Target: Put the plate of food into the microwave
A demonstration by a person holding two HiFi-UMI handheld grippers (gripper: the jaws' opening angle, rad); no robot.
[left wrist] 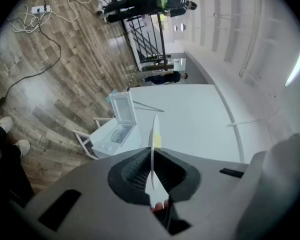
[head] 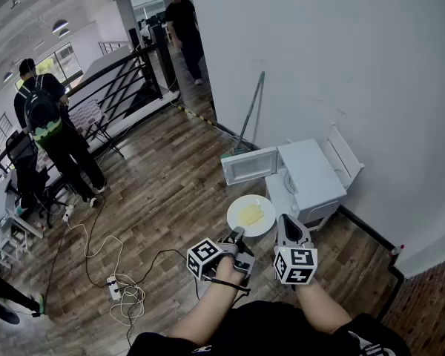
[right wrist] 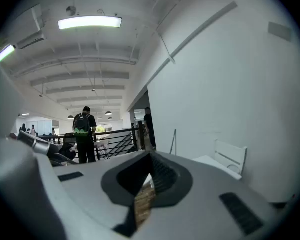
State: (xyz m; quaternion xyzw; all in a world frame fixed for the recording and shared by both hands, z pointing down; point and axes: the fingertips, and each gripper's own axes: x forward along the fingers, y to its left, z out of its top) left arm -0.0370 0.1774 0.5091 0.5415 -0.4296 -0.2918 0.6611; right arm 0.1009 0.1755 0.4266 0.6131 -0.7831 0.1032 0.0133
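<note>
Your left tongs (head: 238,236) are clamped on the near rim of the plate (head: 233,218). The plate carries yellow food (head: 252,213) and is held just before the microwave (head: 311,173), whose door (head: 249,165) hangs open. Your right tongs (head: 288,227) are closed and empty.

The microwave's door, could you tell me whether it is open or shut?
Open: the door stands swung out to the side of the microwave, and the left gripper view shows its cavity exposed.

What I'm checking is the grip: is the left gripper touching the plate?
Touching. In the left gripper view, the left gripper has its jaws pinched on the rim of the plate.
</note>
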